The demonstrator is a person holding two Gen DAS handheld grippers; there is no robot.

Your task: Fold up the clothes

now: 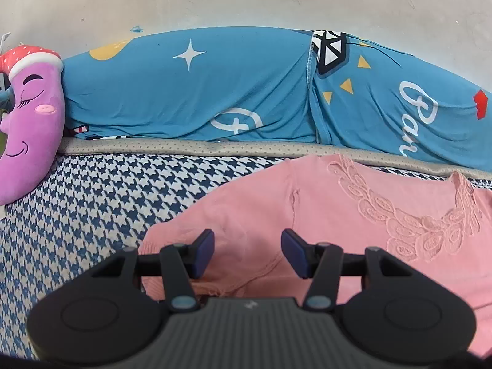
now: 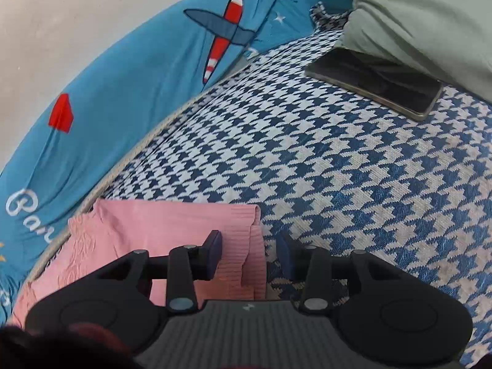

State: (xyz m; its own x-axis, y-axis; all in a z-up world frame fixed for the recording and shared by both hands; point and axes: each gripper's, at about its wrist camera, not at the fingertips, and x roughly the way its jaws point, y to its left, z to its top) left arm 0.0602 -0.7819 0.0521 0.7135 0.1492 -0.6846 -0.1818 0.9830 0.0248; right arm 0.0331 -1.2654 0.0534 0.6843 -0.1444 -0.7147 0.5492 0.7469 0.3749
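Note:
A pink knit top [image 1: 353, 215] with a lace neckline [image 1: 424, 224] lies flat on the blue-and-white houndstooth bed cover [image 1: 92, 200]. My left gripper [image 1: 247, 253] stands open just above its left sleeve and shoulder, with only pink fabric below the gap. In the right wrist view the same pink top [image 2: 147, 230] shows a sleeve folded across it, with a ribbed cuff [image 2: 249, 264] at its right edge. My right gripper [image 2: 250, 256] is open, its fingers on either side of that cuff.
A long blue bolster [image 1: 215, 92] with stars and lettering runs along the wall behind the top. A purple moon plush [image 1: 33, 123] leans at the far left. A dark phone [image 2: 375, 83] lies under a grey-green pillow [image 2: 424, 21] at the far right.

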